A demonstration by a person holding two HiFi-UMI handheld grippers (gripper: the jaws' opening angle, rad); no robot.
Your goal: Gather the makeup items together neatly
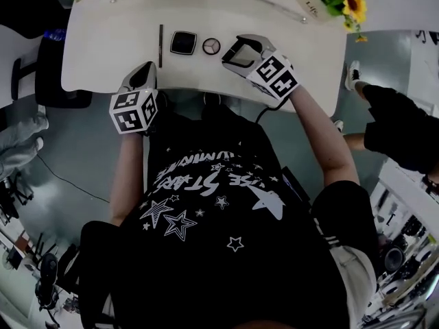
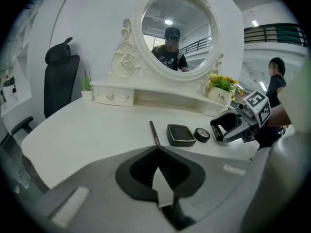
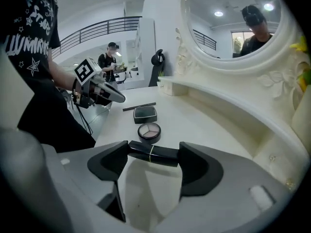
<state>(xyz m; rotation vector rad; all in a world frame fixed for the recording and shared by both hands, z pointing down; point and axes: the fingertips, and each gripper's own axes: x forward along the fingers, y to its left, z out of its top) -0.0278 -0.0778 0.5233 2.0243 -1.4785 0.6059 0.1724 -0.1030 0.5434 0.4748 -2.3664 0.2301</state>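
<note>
At lower centre, a lipstick point(image 3: 163, 156) is being pinched end-to-end by the right gripper point(image 3: 153, 154); squeezed off-axis, it could be shot sideways.

Bright, even overhead light, soft shadows on the white table point(image 1: 103, 53), fisheye bending, dark corners

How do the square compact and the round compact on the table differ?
The square compact is larger than the round compact. The square compact shows a plain black lid; the round compact shows three colour pans. The square compact lies next to the pencil; the round compact lies on the square one's other side. Both lie flat on the white table.
</note>
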